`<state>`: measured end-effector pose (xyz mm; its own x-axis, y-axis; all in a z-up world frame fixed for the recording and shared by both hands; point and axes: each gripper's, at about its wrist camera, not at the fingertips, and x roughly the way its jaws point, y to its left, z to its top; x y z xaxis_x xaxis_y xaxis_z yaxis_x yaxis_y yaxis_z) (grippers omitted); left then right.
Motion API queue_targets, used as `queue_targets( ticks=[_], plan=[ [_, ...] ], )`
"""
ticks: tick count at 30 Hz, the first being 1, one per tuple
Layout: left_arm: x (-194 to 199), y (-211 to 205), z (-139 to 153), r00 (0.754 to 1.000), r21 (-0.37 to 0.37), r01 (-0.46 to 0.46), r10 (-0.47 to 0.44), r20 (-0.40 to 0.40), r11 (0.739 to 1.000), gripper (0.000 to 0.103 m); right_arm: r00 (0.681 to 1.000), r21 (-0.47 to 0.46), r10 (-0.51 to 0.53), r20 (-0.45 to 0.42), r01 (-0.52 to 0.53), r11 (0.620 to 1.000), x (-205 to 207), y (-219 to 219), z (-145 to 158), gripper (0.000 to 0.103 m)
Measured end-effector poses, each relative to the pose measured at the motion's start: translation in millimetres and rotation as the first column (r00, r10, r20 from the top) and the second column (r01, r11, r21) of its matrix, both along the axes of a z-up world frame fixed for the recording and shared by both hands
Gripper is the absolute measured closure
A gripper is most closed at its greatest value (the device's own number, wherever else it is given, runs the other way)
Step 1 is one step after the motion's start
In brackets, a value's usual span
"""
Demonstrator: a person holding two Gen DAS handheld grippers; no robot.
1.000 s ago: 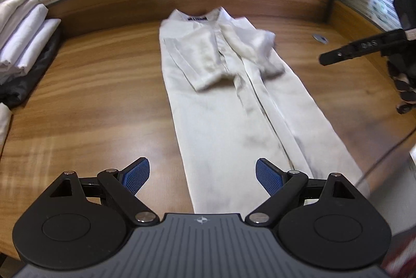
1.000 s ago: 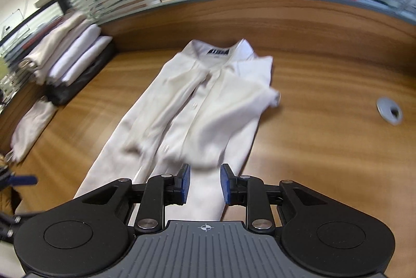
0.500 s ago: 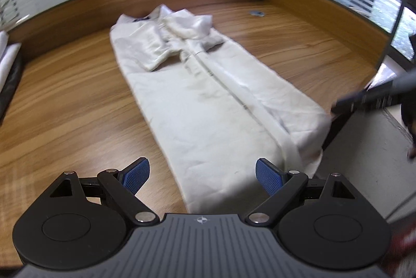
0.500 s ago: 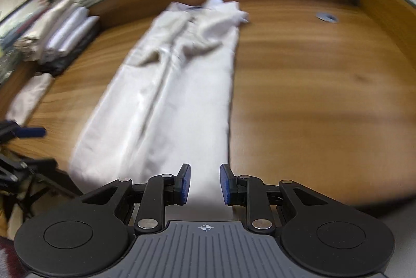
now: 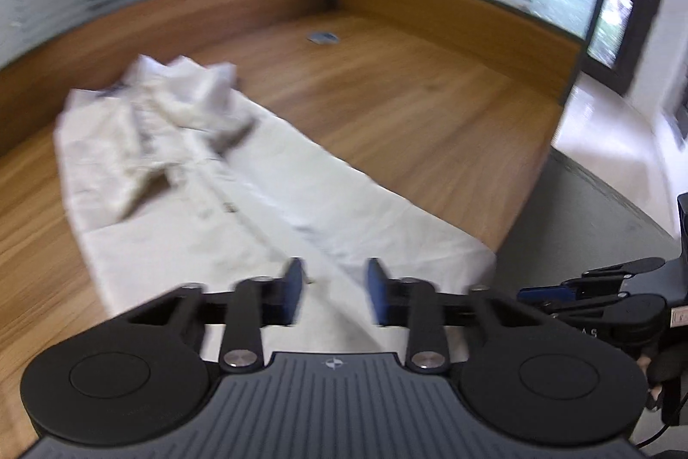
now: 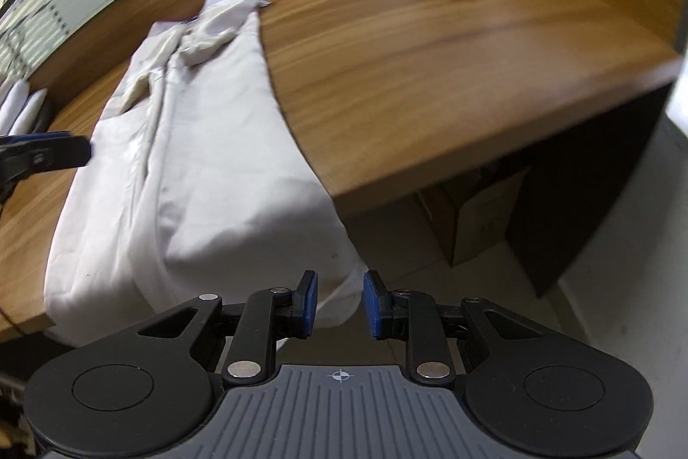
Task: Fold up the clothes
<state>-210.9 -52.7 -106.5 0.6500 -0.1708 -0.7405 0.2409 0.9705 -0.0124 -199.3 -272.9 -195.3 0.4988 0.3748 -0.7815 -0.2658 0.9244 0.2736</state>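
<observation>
Shirt (image 5: pixel 241 209) (hem overhanging the desk (image 6: pixel 430 42)) lies before left claw (image 5: pixel 334 289) and right claw (image 6: pixel 339 302), both part-open, empty

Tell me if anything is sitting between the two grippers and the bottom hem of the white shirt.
Nothing visible is. The left gripper hovers right over the white shirt near its hem, and the right gripper sits at the hem corner hanging over the desk edge. Both jaws are open with nothing between them.
</observation>
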Motion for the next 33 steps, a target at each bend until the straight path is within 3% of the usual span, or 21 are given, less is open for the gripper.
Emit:
queue_targets(
  ticks=[1,2,10,13,17,19,23,33],
  plan=[
    [7,-3,-4,1.0,0.012,0.015,-0.015,-0.01,1.0,0.089,1.0,0.008,-0.015,-0.003,0.015,1.0,-2,-2,-2,0.076],
    [15,-8,-8,0.999,0.026,0.033,-0.032,-0.022,0.999,0.089,1.0,0.011,-0.026,-0.004,0.026,1.0,-4,-3,-4,0.076],
    [61,-22,-30,0.994,0.061,0.062,-0.056,-0.09,0.996,0.089,0.996,0.067,-0.094,-0.001,0.093,0.993,1,-7,-19,0.076],
    [65,-26,-42,0.988,0.073,0.054,-0.043,-0.148,0.996,0.089,0.994,0.088,-0.107,-0.006,0.108,0.99,9,-3,-23,0.076],
    [59,-24,-46,0.99,0.056,0.03,-0.022,-0.136,0.998,0.09,0.995,0.056,-0.096,-0.035,0.097,0.994,19,7,-33,0.076],
    [61,-23,-45,0.989,0.036,-0.002,0.007,-0.148,0.999,0.089,0.995,0.032,-0.085,-0.049,0.086,0.996,23,12,-39,0.079],
    [60,-25,-44,0.99,0.046,-0.011,0.017,-0.139,0.999,0.089,0.992,0.013,-0.095,-0.083,0.096,0.995,28,11,-51,0.101],
    [59,-24,-45,0.991,0.035,-0.01,0.015,-0.133,0.999,0.088,0.966,0.266,-0.15,-0.213,0.205,0.942,1,-52,-45,0.101]
  ],
)
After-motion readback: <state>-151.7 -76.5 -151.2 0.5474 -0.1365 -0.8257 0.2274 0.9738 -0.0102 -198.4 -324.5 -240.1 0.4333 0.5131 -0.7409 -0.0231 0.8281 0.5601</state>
